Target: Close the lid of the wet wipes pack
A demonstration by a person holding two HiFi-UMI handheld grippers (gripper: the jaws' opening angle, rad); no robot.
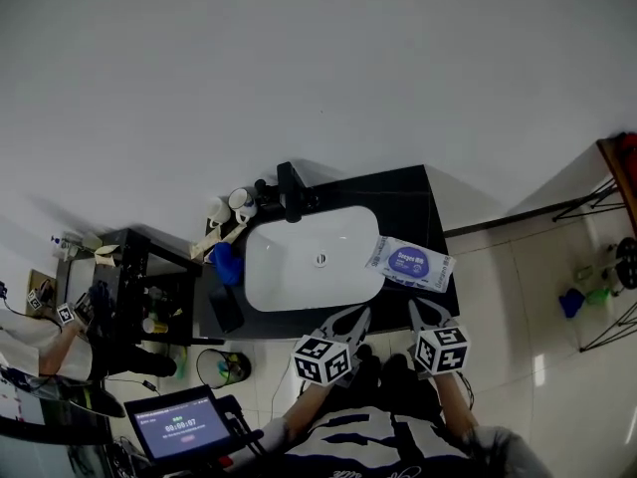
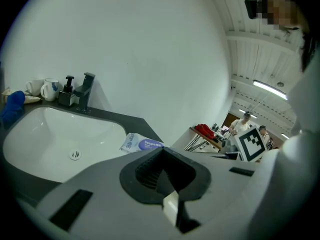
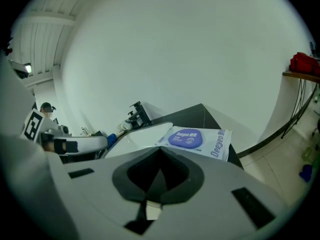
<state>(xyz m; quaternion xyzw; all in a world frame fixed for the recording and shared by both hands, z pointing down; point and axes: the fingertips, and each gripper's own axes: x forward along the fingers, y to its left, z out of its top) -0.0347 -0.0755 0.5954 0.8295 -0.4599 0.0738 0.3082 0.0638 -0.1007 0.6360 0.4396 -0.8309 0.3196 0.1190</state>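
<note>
**A:** Head view, left to right: blue cloth [image 1: 227, 264] at the left rim of the white oval basin [image 1: 299, 267], black tap [image 1: 291, 192] behind it, all on the black worktop [image 1: 408, 207].
**B:** Grippers? Pack?
**A:** Left gripper [image 1: 350, 323] at the worktop's front edge, tongs pressed together, empty. White wet wipes pack [image 1: 413, 264] lies flat at the right edge, just beside the basin. Right gripper [image 1: 430, 315] near the front-right corner, also pressed together, empty.
**B:** Progress?
**A:** Nothing touches the pack. Its purple oval lid [image 3: 186, 138] looks flat; can't tell if sealed. I'd say the press-down is still to do.
</note>
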